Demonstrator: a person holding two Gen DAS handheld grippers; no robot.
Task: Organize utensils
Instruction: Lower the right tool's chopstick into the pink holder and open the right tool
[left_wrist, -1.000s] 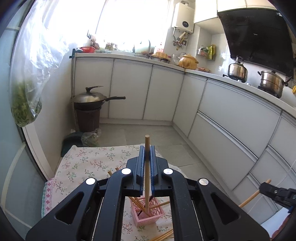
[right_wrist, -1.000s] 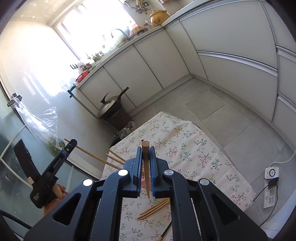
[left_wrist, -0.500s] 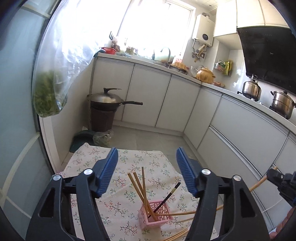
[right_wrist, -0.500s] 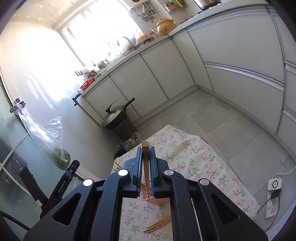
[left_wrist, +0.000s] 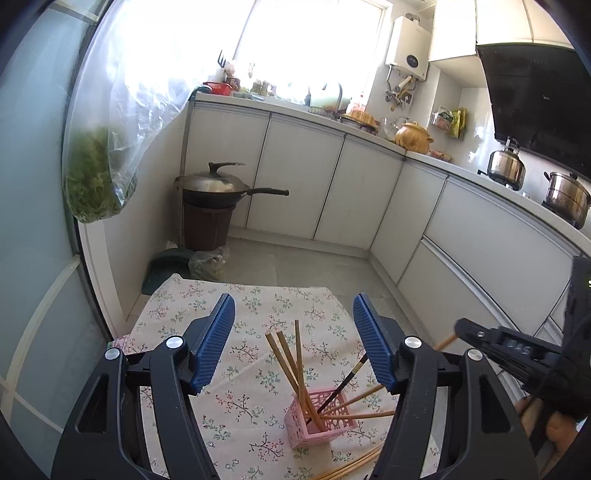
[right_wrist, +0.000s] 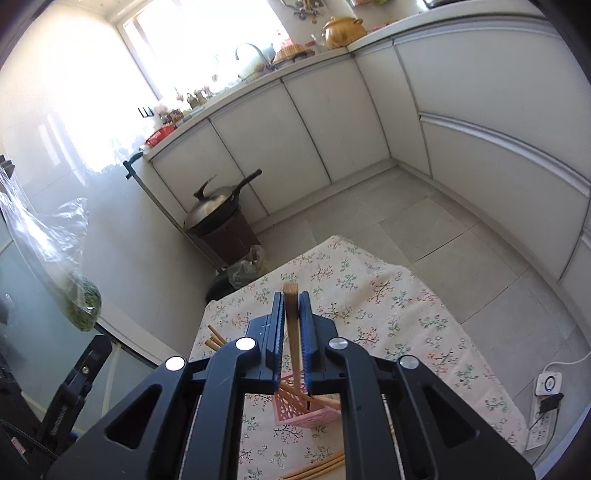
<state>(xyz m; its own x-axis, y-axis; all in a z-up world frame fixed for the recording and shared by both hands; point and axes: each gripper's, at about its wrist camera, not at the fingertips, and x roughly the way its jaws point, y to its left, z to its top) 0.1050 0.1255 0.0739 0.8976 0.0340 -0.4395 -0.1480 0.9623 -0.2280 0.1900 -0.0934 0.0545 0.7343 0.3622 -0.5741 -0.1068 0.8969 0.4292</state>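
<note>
A pink lattice holder (left_wrist: 320, 417) stands on the floral tablecloth (left_wrist: 240, 384), with several wooden chopsticks (left_wrist: 291, 365) and one black chopstick (left_wrist: 345, 384) leaning in it. My left gripper (left_wrist: 293, 341) is open and empty above and behind the holder. My right gripper (right_wrist: 291, 328) is shut on a wooden chopstick (right_wrist: 291, 314), held upright just above the holder (right_wrist: 306, 411). The right gripper also shows at the right edge of the left wrist view (left_wrist: 461, 332). Loose wooden chopsticks (left_wrist: 351, 467) lie on the cloth in front of the holder.
A covered wok (left_wrist: 218, 186) sits on a brown bin left of the white cabinets (left_wrist: 332, 192). A bag of greens (left_wrist: 94, 177) hangs on the left wall. A power strip (right_wrist: 545, 410) lies on the floor to the right of the table.
My left gripper opened and let its wooden chopstick drop into the pink holder, then drew back. My right gripper carried its chopstick over the holder.
</note>
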